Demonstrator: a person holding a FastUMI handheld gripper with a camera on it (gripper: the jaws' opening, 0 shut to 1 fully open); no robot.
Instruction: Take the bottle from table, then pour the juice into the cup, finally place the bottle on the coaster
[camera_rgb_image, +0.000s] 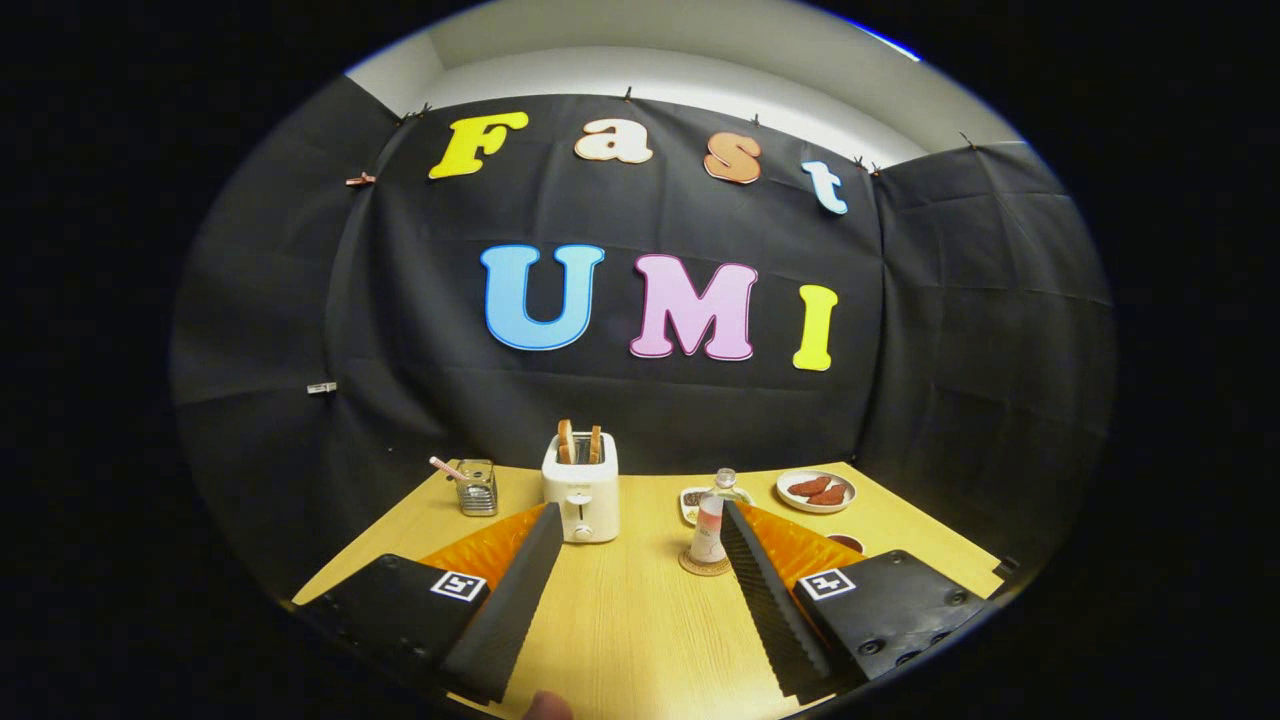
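Note:
A small clear bottle (709, 527) with pinkish juice in it stands upright on a round brown coaster (703, 567) on the wooden table (640, 620). It is just ahead of the right finger's tip, on that finger's inner side. My gripper (640, 510) is open wide, with nothing held between its fingers. The cup (478, 488), a ribbed glass with a pink straw, stands at the far left of the table, beyond the left finger.
A white toaster (581, 487) with two slices of toast stands beyond the fingers, left of the bottle. Behind the bottle sits a small dish (692, 503); right of it, a plate (816, 490) of red food. A small dark-red saucer (846, 543) lies past the right finger.

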